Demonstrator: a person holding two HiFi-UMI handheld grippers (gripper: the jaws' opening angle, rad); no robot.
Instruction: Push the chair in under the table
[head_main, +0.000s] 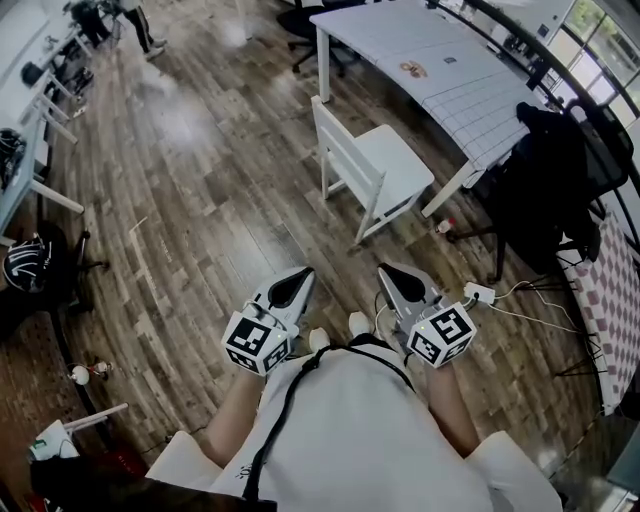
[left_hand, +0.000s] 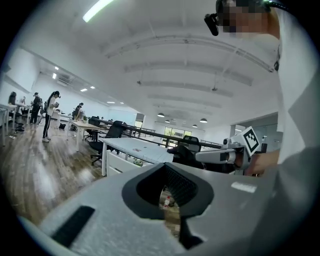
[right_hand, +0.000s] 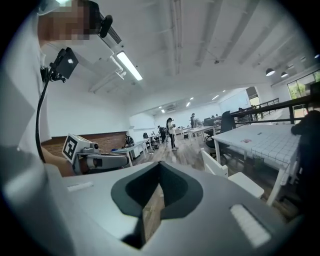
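Closed on nothing, the left gripper (head_main: 297, 285) and the right gripper (head_main: 392, 275) are hovering low. The white chair (head_main: 385, 165) is standing well ahead, pulled out from the counter (head_main: 450, 85), its seat pointing toward it; the right gripper is sitting nearer.

White short-sleeved shirt (head_main: 350, 440), black cable (head_main: 283, 415) running down the front. Left gripper (head_main: 303, 274) and right gripper (head_main: 387, 269): pale grey shells, dark pointed jaws, black recess behind the tips. White cube (head_main: 258, 342) with black square markers at rear of each.
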